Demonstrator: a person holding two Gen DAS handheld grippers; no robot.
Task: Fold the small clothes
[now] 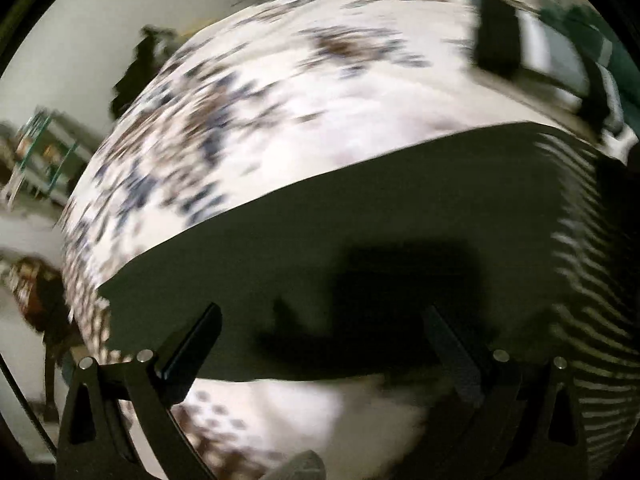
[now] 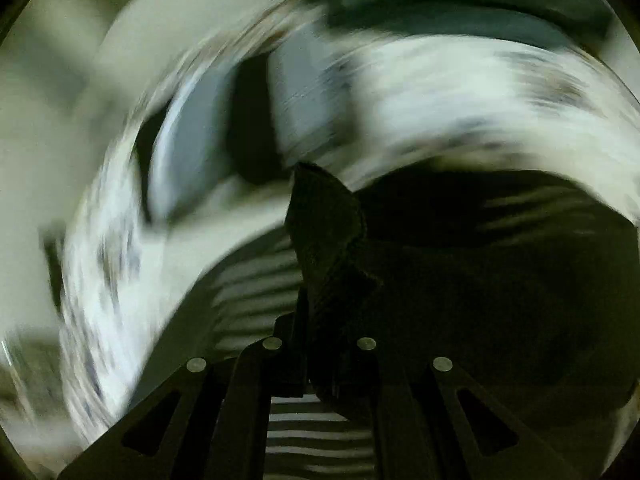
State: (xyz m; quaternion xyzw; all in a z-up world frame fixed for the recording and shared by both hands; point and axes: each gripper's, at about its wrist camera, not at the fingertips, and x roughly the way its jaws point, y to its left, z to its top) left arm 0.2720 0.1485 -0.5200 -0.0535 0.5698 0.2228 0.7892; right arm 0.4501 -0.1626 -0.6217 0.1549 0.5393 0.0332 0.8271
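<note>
A dark garment (image 1: 320, 248) with a black-and-white striped part (image 1: 592, 280) lies flat on a white flowered cloth (image 1: 280, 100). My left gripper (image 1: 320, 336) hovers just above its near edge, jaws wide apart and empty. In the right wrist view my right gripper (image 2: 320, 320) is shut on a raised fold of the dark garment (image 2: 324, 232); its striped part (image 2: 256, 280) shows below and to the left. The right view is heavily blurred by motion.
The flowered cloth (image 2: 460, 100) covers a table. A black and grey object (image 1: 520, 44) sits at the far right of it. Shelving (image 1: 44, 148) and a dark chair-like shape (image 1: 136, 72) stand beyond the left edge.
</note>
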